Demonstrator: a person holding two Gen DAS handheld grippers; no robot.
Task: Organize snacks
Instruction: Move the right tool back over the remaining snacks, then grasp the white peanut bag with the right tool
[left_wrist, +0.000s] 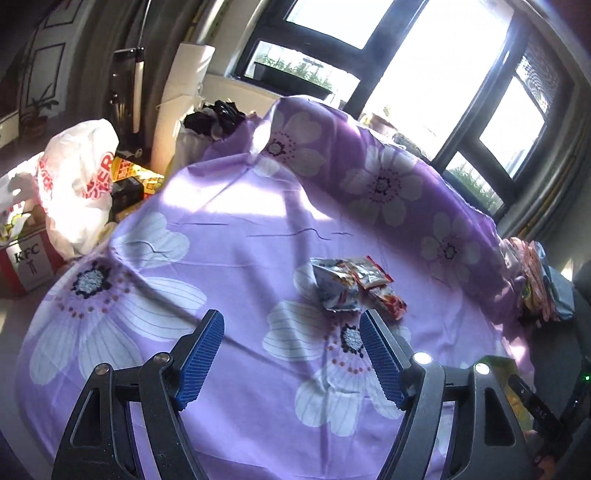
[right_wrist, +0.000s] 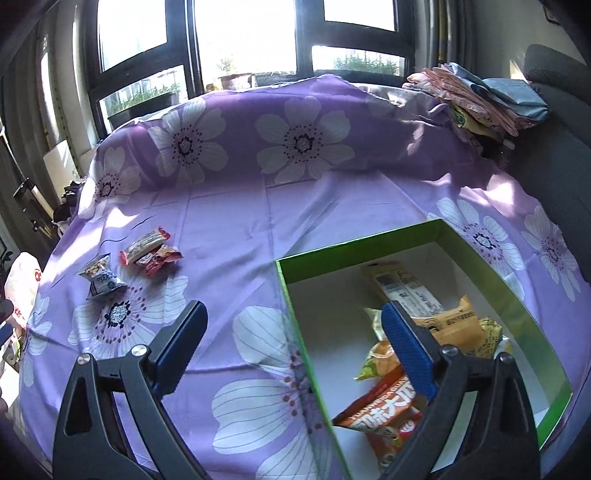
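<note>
Three small snack packets lie together on the purple flowered cloth (left_wrist: 240, 240): a silver-blue packet (left_wrist: 336, 291) and two red packets (left_wrist: 371, 275) (left_wrist: 391, 302). They also show in the right wrist view, the silver-blue packet (right_wrist: 101, 282) left of the red packets (right_wrist: 153, 251). My left gripper (left_wrist: 291, 332) is open and empty, just short of them. My right gripper (right_wrist: 291, 321) is open and empty over the left rim of a green box (right_wrist: 354, 242), which holds several orange and yellow snack packets (right_wrist: 439, 317).
A white plastic bag (left_wrist: 79, 184) and a KFC box (left_wrist: 29, 258) stand off the left edge of the cloth. Folded fabrics (right_wrist: 476, 99) are piled at the far right by a dark sofa (right_wrist: 561, 155). Windows are behind.
</note>
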